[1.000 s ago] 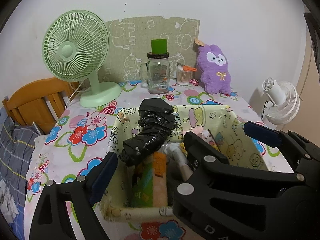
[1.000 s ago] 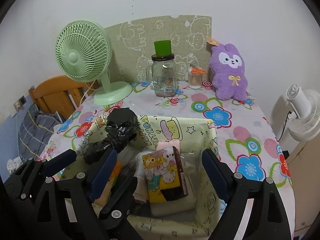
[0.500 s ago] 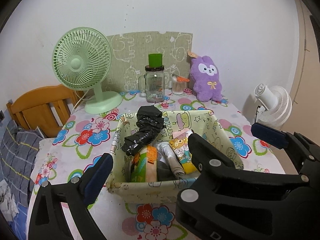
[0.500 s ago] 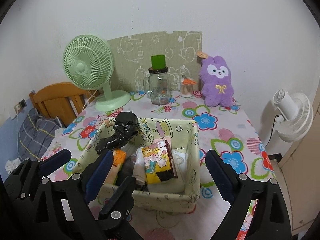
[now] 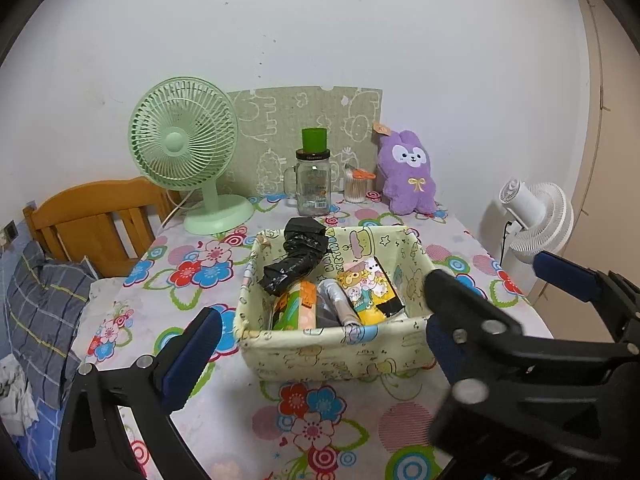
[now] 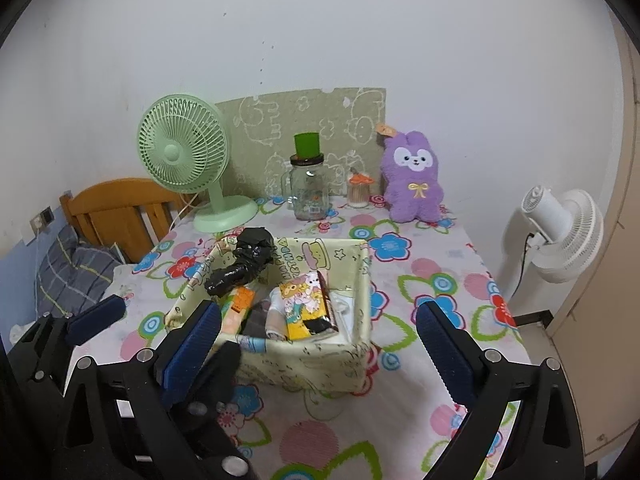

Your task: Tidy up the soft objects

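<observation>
A pale yellow cartoon-print fabric basket (image 5: 328, 354) (image 6: 312, 368) stands on the floral tablecloth. In it lie a crumpled black plastic bag (image 5: 298, 264) (image 6: 244, 264), a yellow cartoon pack (image 5: 370, 292) (image 6: 306, 304), a green-and-orange packet (image 5: 292, 308) and a grey roll (image 5: 340, 304). A purple plush bunny (image 5: 408, 178) (image 6: 414, 176) sits at the table's back right. My left gripper (image 5: 316, 346) and right gripper (image 6: 318, 344) hover side by side before the basket's near wall. Both jaws are opening, with nothing between the pads.
At the back stand a green desk fan (image 5: 188, 148), a glass jar with a green lid (image 5: 314, 188) and a small toothpick jar (image 5: 356, 186). A white fan (image 5: 536, 216) stands off the right edge. A wooden headboard (image 5: 92, 216) and plaid pillow (image 5: 40, 312) lie left.
Both grippers have drawn back and upward from the basket, which now shows whole and farther off. Their jaws stand wider. The basket's contents have not moved.
</observation>
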A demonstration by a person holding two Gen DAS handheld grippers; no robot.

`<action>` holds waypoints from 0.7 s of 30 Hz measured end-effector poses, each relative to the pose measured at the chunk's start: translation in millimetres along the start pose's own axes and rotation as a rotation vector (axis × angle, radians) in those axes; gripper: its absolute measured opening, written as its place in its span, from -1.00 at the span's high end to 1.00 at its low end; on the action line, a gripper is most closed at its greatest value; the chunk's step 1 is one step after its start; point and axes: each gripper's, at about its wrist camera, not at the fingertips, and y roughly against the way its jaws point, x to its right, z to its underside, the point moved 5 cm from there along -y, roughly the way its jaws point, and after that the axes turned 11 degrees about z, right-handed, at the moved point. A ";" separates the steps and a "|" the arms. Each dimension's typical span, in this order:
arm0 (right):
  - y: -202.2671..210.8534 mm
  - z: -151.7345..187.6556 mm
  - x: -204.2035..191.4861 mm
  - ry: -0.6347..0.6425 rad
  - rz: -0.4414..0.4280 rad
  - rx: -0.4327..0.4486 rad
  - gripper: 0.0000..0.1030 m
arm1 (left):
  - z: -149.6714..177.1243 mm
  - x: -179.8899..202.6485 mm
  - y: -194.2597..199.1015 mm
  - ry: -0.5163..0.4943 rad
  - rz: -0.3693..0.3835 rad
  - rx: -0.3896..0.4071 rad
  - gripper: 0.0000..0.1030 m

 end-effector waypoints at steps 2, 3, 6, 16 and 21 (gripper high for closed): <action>5.8 2.9 4.1 -0.006 0.006 0.007 -0.93 | 3.0 -1.6 5.4 0.004 -0.003 0.003 -0.99; 8.0 4.0 4.9 -0.007 0.008 0.009 -0.94 | 3.7 -2.3 7.7 0.005 -0.004 0.005 -0.99; 15.6 7.4 8.1 -0.010 0.017 0.017 -0.94 | 6.6 -4.7 15.4 0.005 -0.018 0.015 -0.99; 45.5 13.3 21.0 -0.033 0.048 0.053 -0.95 | 12.9 -18.2 43.7 0.027 -0.059 0.057 -0.99; 66.3 16.3 29.0 -0.027 0.102 0.079 -0.95 | 15.9 -19.0 62.1 0.023 -0.067 0.078 -0.99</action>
